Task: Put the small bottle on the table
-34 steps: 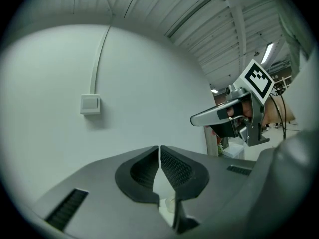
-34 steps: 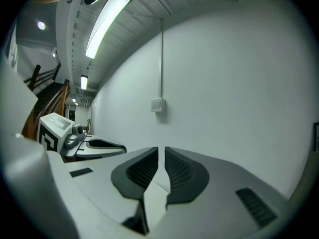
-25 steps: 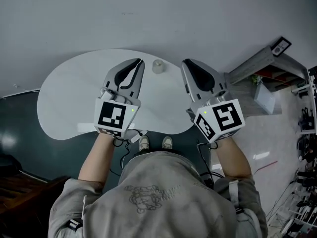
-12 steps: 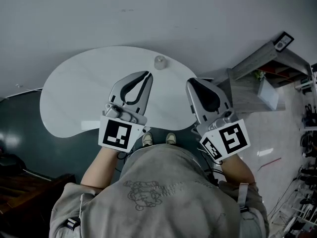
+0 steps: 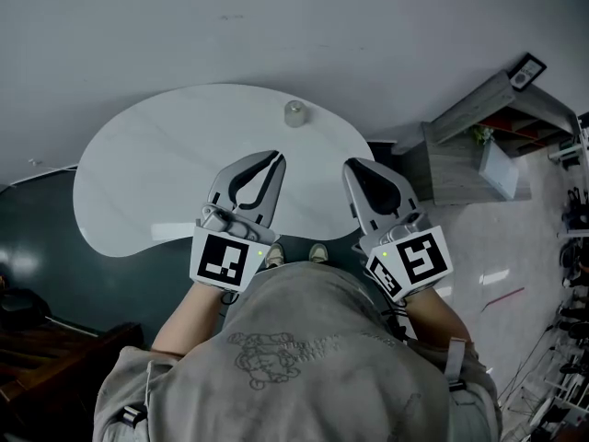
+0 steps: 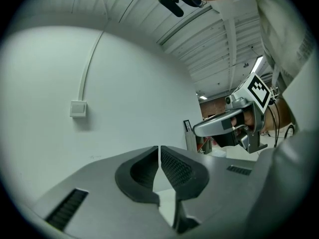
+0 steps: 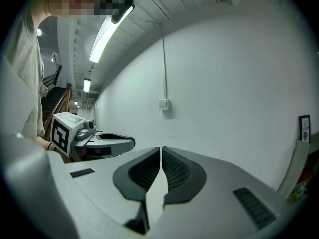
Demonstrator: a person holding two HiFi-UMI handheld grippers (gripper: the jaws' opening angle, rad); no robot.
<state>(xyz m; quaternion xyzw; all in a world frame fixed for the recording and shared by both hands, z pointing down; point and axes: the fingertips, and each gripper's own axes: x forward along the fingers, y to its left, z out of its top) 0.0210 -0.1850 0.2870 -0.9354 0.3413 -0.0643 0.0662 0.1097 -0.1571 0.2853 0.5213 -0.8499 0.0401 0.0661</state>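
The small bottle stands on the surface, ahead of both sets of fingers and between them. The left gripper and right gripper each have their fingers closed on nothing. The bottle looks light, rigid and probably slick, so a hold across its mid-body seems safest; no label or writing is legible.

A pale wall fills the upper head view. At the right stands a grey shelf unit with a small green plant on it and a black device on top. The floor at the left is dark green, and a pair of shoes stands on it. A white wall plate has a conduit rising from it. A strip light glows on the ceiling.
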